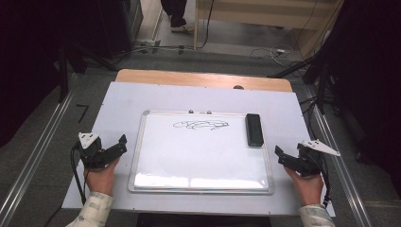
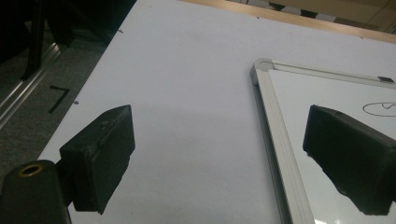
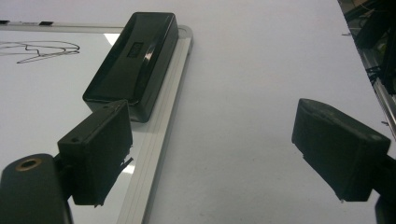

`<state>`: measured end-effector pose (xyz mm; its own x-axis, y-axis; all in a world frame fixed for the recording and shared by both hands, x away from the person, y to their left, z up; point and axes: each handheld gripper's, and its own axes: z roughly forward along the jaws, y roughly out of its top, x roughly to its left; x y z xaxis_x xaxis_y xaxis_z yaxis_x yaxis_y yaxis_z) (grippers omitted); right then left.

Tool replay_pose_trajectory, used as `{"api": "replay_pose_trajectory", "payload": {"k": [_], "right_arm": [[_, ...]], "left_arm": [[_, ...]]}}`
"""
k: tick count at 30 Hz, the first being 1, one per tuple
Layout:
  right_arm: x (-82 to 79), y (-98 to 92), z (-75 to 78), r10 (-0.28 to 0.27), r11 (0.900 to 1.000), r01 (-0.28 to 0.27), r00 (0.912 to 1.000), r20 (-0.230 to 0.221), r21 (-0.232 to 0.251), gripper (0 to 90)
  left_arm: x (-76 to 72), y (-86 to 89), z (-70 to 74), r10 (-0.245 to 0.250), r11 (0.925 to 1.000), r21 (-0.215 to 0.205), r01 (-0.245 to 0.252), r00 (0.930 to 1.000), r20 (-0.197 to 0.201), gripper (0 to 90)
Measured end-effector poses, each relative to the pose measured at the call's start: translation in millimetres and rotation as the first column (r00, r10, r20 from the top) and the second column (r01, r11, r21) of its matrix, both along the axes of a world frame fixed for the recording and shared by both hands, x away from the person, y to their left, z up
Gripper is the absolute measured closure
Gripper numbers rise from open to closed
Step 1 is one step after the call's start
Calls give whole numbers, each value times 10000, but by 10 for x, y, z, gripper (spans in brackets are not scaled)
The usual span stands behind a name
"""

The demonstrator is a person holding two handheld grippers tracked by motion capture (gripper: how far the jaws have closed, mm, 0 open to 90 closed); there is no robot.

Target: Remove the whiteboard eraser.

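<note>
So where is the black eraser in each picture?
High view: the black eraser lies on the whiteboard's upper right corner.
Left gripper view: no eraser here, just the whiteboard's frame corner.
Right gripper view: the eraser sits top centre, along the frame, beyond the near jaw.
Shared landmark: the black scribble drawn on the board.

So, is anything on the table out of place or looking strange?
Nothing is spilled or broken. The whiteboard lies flat and square on the table, with a black scribble near its top edge. The black eraser rests at the board's right edge, partly over the frame. Both grippers, left and right, are open and empty.
</note>
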<state>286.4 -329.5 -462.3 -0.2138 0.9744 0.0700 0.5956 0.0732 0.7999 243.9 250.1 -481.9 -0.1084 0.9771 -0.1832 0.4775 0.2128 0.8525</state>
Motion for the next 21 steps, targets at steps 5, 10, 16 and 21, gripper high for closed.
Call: {"api": "replay_pose_trajectory", "payload": {"k": [5, 10, 16, 21], "right_arm": [[10, 33, 3, -37, 10000, 37, 10000, -20, -4, 114], [53, 63, 11, 22, 9996, -20, 10000, -54, 270, 114], [95, 160, 17, 137, 9999, -137, 9999, -84, -3, 114], [148, 218, 29, 177, 9998, -177, 9998, -61, 56, 114]], "left_arm": [[-5, -8, -4, -50, 10000, 13, 50, 10000, -60, 96], [-6, -19, -6, -59, 10000, 29, 59, 10000, -61, 96], [-13, -12, -8, -48, 10000, 5, 48, 10000, -56, 97], [-5, -7, -14, -93, 9999, -51, 92, 9999, -114, 96]]}}
